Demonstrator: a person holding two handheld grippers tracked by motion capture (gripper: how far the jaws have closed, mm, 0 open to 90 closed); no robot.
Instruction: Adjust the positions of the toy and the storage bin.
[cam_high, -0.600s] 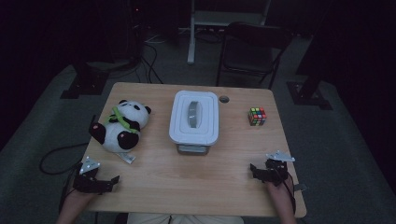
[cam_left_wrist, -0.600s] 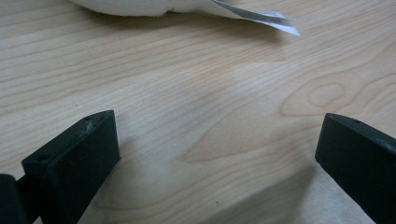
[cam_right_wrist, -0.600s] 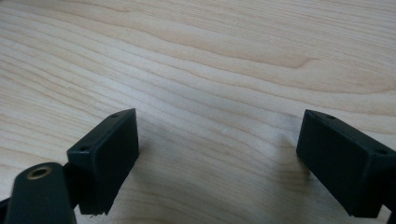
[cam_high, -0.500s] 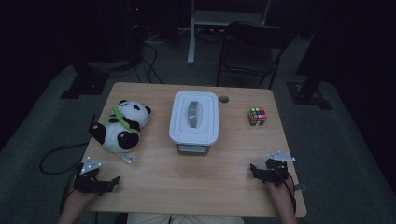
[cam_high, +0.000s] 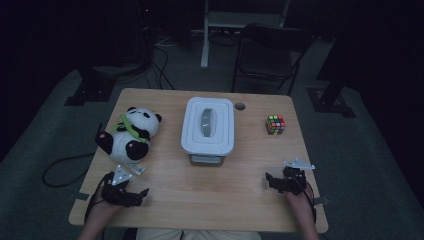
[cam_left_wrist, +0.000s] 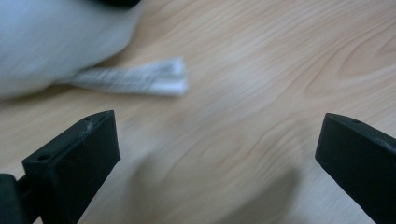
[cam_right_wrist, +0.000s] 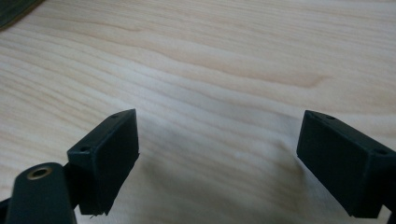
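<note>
Panda plush (cam_high: 130, 136), the thing nearest the left gripper (cam_high: 142, 192), lies on its back at the left side of the wooden table (cam_high: 250, 200), head toward the far edge, a green scarf across its chest. A white sewn-in label (cam_high: 136, 169) sticks out from under its near end and rests flat on the wood; in the left gripper view the label (cam_left_wrist: 140, 81) carries rows of dark print, too blurred to read. No other writing or brand can be made out on anything.

In the high view the left gripper sits low over the near left corner of the table, held in the person's left hand (cam_high: 102, 210), close to the label but apart from it. Its jaws stand wide apart with only bare wood between them, gripping nothing and touching nothing.

The right gripper (cam_high: 272, 180) hovers over the near right part of the table, its jaws likewise spread wide over plain wood grain, as the right gripper view shows, with nothing between them.

A white lidded box (cam_high: 208, 125) with a grey handle stands in the middle of the table, just beside the plush on its right. A colour cube (cam_high: 275, 124) sits well apart to the right, toward the far edge.
</note>
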